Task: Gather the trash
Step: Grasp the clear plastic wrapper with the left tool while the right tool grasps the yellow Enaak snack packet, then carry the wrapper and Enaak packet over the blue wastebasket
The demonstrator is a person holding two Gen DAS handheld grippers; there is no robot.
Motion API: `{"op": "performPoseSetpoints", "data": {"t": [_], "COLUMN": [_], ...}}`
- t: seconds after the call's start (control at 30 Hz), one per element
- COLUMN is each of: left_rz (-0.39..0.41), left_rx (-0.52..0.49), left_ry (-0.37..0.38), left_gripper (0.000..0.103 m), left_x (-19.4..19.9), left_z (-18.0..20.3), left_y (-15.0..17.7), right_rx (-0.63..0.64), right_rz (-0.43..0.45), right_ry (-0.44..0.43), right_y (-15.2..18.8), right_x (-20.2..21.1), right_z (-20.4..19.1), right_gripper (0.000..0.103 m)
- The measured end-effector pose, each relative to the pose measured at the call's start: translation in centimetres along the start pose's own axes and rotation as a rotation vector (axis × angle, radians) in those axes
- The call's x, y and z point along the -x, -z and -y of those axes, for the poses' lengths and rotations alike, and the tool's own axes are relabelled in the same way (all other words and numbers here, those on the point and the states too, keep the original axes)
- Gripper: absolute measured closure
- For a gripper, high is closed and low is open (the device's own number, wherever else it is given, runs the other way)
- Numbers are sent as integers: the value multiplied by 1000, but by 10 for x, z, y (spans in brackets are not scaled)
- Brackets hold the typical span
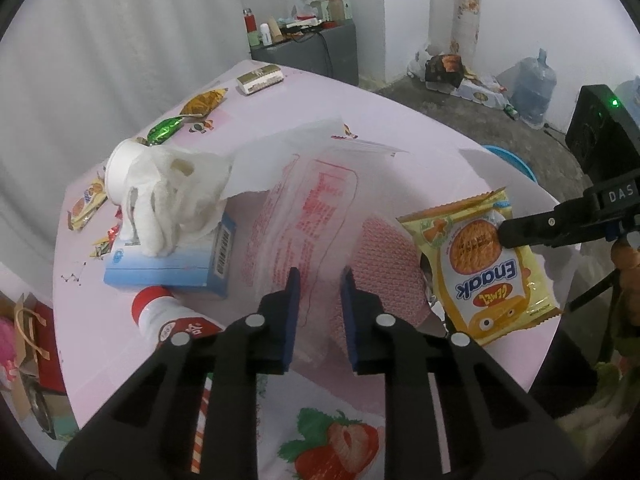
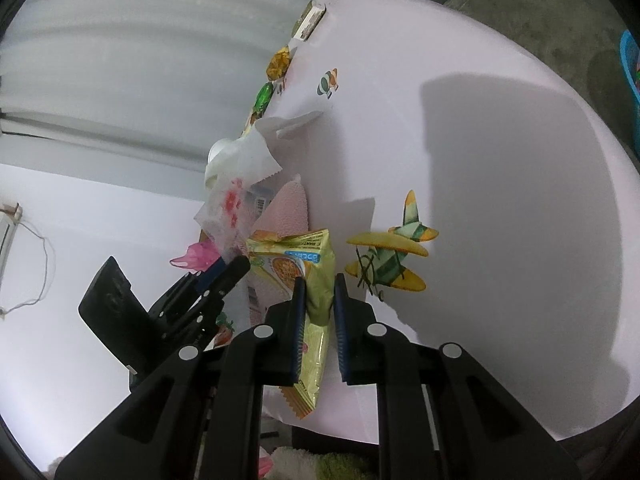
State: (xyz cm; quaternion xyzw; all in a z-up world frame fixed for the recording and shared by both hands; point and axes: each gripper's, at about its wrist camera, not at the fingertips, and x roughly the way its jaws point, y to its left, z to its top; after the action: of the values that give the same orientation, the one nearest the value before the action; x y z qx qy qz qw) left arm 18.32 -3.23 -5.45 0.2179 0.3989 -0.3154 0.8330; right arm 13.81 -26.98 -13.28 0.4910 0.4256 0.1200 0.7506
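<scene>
My left gripper is shut on the rim of a clear plastic bag with red print, holding it up over the pink table; a pink textured item lies inside it. My right gripper is shut on a yellow Enaak snack packet. In the left wrist view the packet hangs beside the bag's mouth, with the right gripper's fingers on it. The left gripper and the bag also show in the right wrist view.
A white cup stuffed with tissue, a blue tissue box, a red-capped bottle, green and gold candy wrappers, a small carton and more wrappers lie on the table. A blue basin sits on the floor.
</scene>
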Motion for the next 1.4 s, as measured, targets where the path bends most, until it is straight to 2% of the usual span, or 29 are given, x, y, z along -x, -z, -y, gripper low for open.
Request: {"op": "performPoseSetpoints", "data": {"t": [0.37,0.77,1.0,1.2,1.4], "left_rz": [81,179,220,261,294], "left_rx": [53,70,49,13,-37], "left_ry": [-40,-74,-117,-125,-81], "left_gripper": [103,103,103,103,103], "left_x": [32,81,102,121,119], "left_z": [-14,-18,-14,3,39], "left_y": [0,4,-6,-23,-52], "right_rx": [8,33,38,52,44], "right_rz": [13,49,88,127,208], "right_ry": [-35,-73,-145,-205,-223], "right_y": [0,6,12,13,15], "right_x": [4,21,38,57,93], "right_z": [-5,-16,-19,-22,-8], "right_gripper": [91,93,93,93,93]}}
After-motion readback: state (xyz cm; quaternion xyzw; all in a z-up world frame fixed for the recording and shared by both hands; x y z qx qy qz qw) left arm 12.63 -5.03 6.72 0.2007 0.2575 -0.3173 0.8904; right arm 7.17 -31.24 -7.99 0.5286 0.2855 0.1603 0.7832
